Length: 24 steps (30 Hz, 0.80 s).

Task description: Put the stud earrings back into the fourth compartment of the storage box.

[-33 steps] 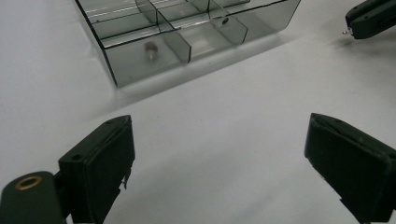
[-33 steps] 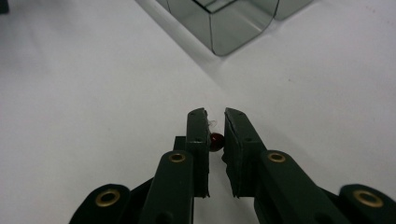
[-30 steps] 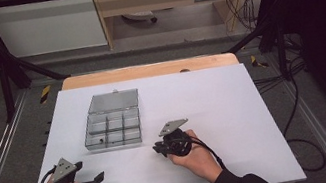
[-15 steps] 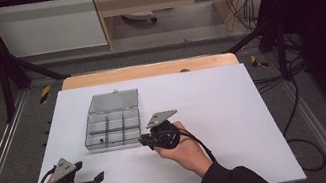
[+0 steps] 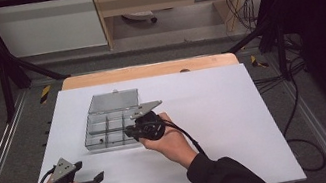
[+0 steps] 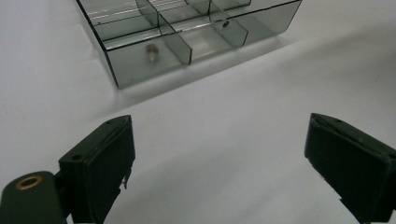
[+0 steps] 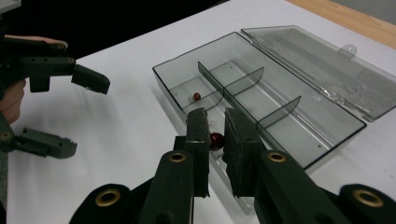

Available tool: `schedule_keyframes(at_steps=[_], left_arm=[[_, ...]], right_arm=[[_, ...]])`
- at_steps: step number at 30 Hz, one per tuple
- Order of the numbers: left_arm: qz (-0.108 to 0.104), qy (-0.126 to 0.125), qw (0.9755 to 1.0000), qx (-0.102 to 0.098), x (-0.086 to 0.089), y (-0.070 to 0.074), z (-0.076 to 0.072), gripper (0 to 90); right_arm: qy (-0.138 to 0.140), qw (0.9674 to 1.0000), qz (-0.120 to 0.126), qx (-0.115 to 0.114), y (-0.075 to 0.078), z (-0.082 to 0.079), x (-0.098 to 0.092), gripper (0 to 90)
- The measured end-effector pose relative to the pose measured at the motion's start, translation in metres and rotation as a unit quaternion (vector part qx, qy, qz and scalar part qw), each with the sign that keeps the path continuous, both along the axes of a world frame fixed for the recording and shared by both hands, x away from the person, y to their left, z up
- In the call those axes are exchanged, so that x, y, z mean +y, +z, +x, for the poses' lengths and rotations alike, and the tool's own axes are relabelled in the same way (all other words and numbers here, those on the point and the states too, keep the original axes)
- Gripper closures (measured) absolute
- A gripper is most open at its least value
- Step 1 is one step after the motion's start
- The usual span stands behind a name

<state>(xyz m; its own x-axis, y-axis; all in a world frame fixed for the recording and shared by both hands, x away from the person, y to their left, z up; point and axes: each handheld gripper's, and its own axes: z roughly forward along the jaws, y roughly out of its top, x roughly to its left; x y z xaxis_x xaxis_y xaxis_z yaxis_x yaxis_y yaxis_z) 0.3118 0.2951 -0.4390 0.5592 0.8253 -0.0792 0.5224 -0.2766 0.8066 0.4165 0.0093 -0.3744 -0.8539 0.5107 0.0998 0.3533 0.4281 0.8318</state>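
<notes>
The right claw (image 5: pixel 130 132) hangs over the near edge of the clear compartment box (image 5: pixel 109 127), its jaws pinching a small dark red bead (image 7: pixel 216 139). The box sits on the white worktop (image 5: pixel 225 111) with its lid (image 5: pixel 113 101) folded open flat behind it. Another small red bead (image 7: pixel 197 97) lies in a near compartment. The left claw (image 5: pixel 96 180) rests low on the worktop, well apart from the box, jaws spread wide with nothing between them.
</notes>
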Motion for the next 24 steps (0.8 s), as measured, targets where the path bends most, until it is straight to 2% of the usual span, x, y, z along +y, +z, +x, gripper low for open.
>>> schedule_keyframes(at_steps=[11,17,24], left_arm=[[-0.001,0.004,1.0,-0.002,0.001,0.0,0.0,8.7],[-0.003,0.002,1.0,-0.001,0.001,0.0,0.0,8.7],[-0.005,0.001,1.0,-0.003,0.001,0.001,0.0,8.7]], right_arm=[[0.002,0.9999,0.012,0.005,0.008,0.013,0.025,80.3],[0.001,0.9992,0.031,0.023,0.006,0.021,0.046,80.3],[0.003,0.9985,0.038,0.038,0.002,0.027,0.065,80.3]])
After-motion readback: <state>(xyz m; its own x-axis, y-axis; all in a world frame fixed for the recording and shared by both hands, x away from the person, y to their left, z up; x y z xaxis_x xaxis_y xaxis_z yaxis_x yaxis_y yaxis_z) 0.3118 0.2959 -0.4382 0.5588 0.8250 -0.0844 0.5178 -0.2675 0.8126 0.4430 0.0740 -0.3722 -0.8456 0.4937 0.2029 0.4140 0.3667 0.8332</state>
